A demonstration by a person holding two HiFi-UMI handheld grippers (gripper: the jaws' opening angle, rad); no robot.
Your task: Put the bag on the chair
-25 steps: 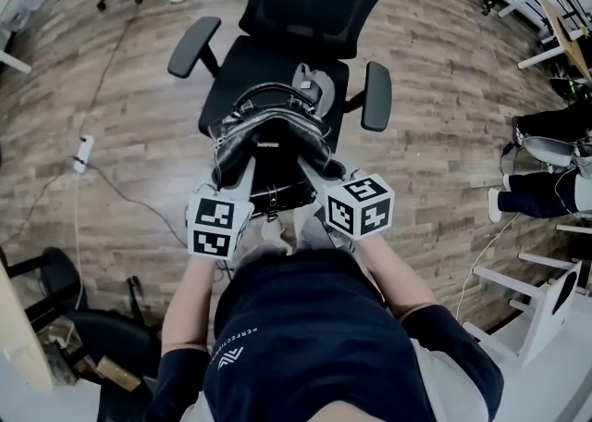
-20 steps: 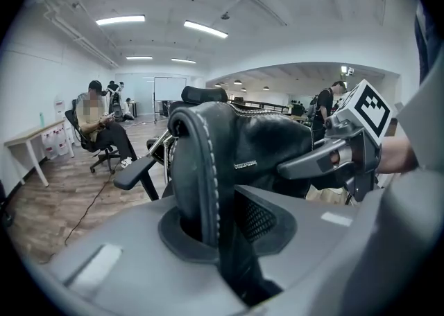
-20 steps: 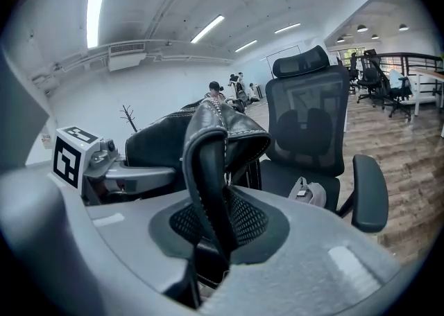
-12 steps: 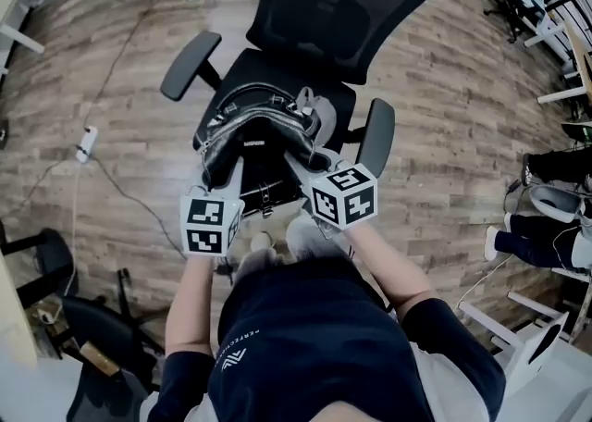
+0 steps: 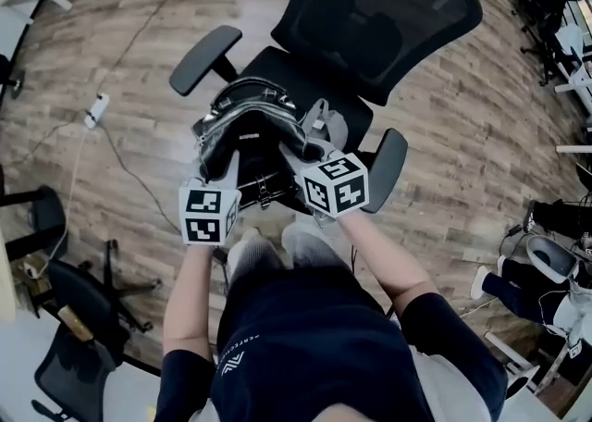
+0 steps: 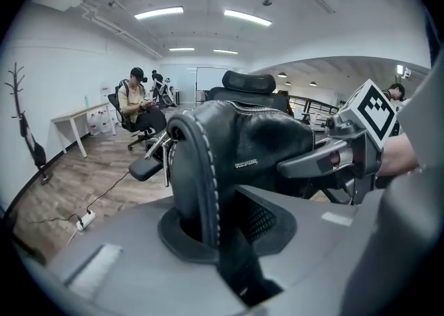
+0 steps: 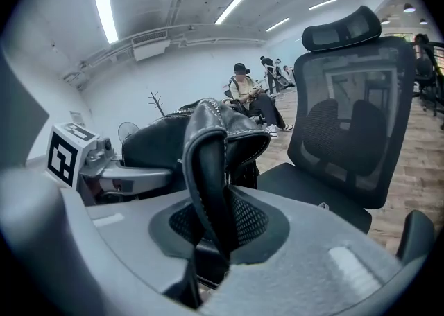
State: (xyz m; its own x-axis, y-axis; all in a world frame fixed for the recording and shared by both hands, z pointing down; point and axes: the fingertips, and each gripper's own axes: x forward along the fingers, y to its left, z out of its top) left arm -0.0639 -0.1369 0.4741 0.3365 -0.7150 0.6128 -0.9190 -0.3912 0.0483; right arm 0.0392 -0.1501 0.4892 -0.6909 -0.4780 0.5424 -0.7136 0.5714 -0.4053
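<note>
bag [image 5: 252, 133], black leather with pale stitching, hangs between both tools over the front of the chair [image 5: 393, 13] seat, slightly toward the armrest on the view's left. cannot tell from above whether its base touches the cushion yet. in the right gripper view the seat shows beyond and below it, so judged not set down.

left gripper [image 5: 220, 170]: jaws drawn narrow, clamped on the stitched rim at the bag's near left end. right gripper [image 5: 298, 154]: the same, jaws narrow and pinching a fold of stitched rim at the other end. nothing else sits in either pair.

why held so: one grip at each end keeps the soft body spread and its opening up, so it should come down flat and not slump or tip. both tools slope downward toward the seat, which suits lowering.

edges and room:
- left armrest [image 5: 205, 57] stands off to the side of the bag, with a gap.
- right armrest [image 5: 387, 168] is just beside the right gripper's cube. this is the tight side, and a sideways swing could knock it.
- backrest is well behind the bag, with bare seat between them, so there is room to carry it deeper.
- person's knees [image 5: 277, 254] are close under the seat's front edge, so there is little room to back off low.
- cable [image 5: 120, 156] lies on the wood floor to the left, well clear.

judgement: placing phase, final lowering not done.
</note>
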